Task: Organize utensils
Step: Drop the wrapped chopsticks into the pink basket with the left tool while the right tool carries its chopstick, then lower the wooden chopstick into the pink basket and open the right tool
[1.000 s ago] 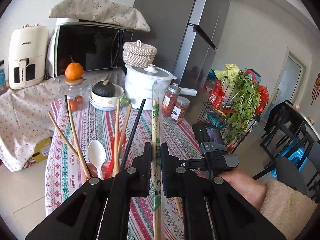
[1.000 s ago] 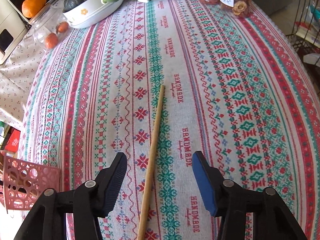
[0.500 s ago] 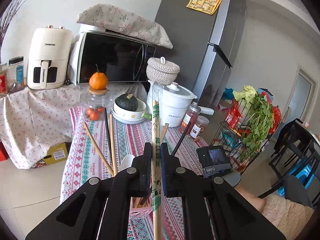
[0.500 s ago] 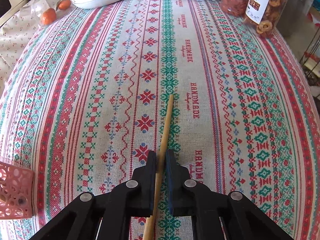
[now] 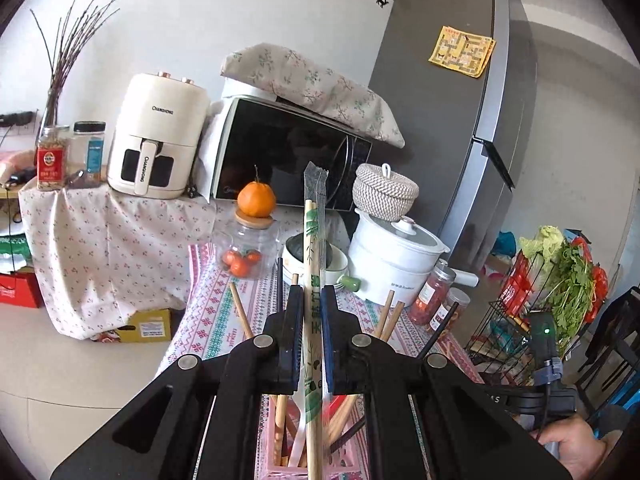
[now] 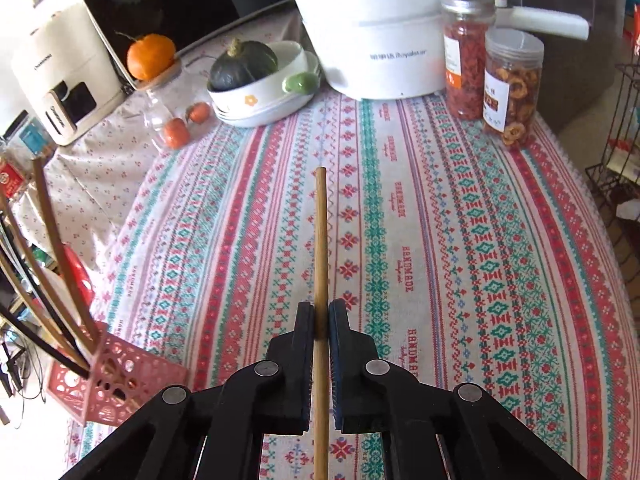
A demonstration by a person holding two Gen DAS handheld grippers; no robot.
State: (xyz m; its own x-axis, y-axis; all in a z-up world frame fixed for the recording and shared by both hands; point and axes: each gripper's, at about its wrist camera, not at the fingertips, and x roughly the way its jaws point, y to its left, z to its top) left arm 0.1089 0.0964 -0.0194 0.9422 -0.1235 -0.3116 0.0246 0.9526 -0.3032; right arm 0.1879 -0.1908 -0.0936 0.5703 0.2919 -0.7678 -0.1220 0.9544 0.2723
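My left gripper is shut on a pair of wrapped chopsticks in a clear sleeve with green print, held upright above a pink perforated holder. Several chopsticks and a white spoon stand in that holder. My right gripper is shut on a single wooden chopstick, lifted off the patterned tablecloth and pointing toward the far side. In the right wrist view the pink holder stands at the table's left edge with several sticks leaning out of it.
At the far end stand a white electric pot, two jars of dried food, a bowl with a dark squash, and a glass jar topped by an orange. A hand holds the other gripper at lower right.
My right gripper closed on the wooden chopstick and raised it off the cloth. My left gripper, still holding the wrapped chopsticks, tilted upward and shifted over the pink holder.
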